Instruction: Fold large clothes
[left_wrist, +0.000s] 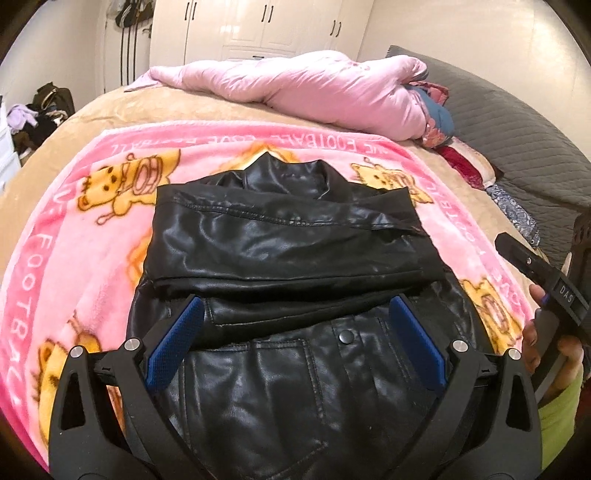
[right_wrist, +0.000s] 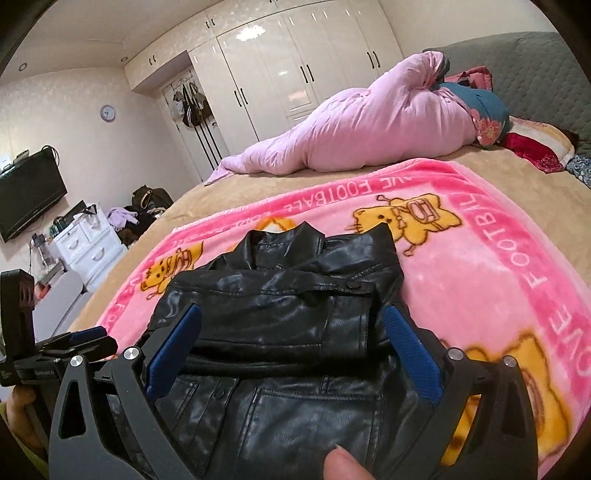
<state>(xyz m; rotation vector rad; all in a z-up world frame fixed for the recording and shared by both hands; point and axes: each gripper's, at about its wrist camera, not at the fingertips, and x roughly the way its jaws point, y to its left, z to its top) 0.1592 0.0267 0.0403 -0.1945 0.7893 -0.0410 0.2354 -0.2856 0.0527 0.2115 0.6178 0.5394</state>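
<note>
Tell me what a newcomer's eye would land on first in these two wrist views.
First, the shiny black leather jacket, partly folded with its sleeves laid across the body, in the middle of the loud pink cartoon blanket spread on the bed. Next, the blue-padded open left gripper and right gripper, both hovering over the jacket's near half. Behind, a bundled pale pink duvet lies along the far side of the bed.

Pink cartoon blanket (left_wrist: 85, 258) on tan bedspread (right_wrist: 207, 199), rolled pink duvet (right_wrist: 369, 129), white wardrobe (right_wrist: 280, 62) behind.
</note>
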